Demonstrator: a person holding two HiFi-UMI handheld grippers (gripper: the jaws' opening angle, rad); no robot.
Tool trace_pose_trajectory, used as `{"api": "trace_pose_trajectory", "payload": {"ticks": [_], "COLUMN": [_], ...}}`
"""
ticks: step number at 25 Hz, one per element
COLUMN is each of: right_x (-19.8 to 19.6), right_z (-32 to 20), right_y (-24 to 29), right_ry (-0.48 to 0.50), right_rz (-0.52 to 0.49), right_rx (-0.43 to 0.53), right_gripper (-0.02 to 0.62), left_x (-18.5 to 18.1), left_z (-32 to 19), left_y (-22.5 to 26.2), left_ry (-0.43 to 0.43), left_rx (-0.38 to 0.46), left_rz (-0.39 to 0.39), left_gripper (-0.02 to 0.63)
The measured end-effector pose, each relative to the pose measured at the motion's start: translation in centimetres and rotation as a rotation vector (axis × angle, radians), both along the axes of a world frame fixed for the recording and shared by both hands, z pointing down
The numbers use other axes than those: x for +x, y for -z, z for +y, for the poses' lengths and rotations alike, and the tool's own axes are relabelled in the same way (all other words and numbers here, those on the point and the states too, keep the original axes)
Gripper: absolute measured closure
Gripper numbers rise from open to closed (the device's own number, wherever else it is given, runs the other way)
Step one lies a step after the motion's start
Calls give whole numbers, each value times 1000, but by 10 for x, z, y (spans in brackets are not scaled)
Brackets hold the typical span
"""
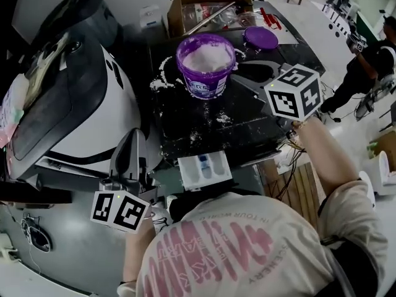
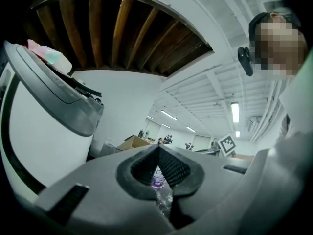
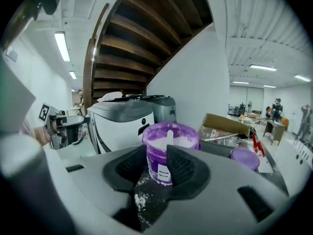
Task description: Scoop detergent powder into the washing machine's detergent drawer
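A purple tub full of white detergent powder stands on the black table, with a white scoop handle sticking up out of the powder. My right gripper is just right of the tub and aimed at it. It stands open, with nothing between its pads. The white washing machine is at the left. Its detergent drawer is pulled out toward me below the table edge. My left gripper hovers left of the drawer, shut and holding nothing.
Spilled powder lies on the table left of the tub. The tub's purple lid and an open cardboard box sit at the back. A person stands at the far right. A wooden staircase rises overhead.
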State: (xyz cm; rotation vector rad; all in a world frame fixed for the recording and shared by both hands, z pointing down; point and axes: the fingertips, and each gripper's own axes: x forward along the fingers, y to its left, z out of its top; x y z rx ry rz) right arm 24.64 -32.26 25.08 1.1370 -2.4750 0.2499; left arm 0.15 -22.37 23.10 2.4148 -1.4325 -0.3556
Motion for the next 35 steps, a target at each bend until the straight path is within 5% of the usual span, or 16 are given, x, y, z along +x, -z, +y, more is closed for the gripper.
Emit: {"api": "trace_pose_trajectory", "payload": {"ticks": [8, 16, 23, 35], "right_x": [-2, -9, -24, -29], "right_z": [-46, -56, -59, -63], "right_y": [15, -5, -7, -19], "right_ry": [119, 244, 304, 303], "right_rz": [34, 214, 246, 246], "right_rx": [-121, -227, -261, -302], "right_gripper": [466, 471, 500, 588], "left_x": [0, 2, 6, -11], "left_z": [-2, -10, -7, 2], "left_y": [2, -8, -14, -24], "left_ry": [18, 15, -2, 48], "left_rx": [1, -15, -31, -51], "left_rz": [-32, -52, -53, -36], "left_gripper": [603, 603, 603, 603]}}
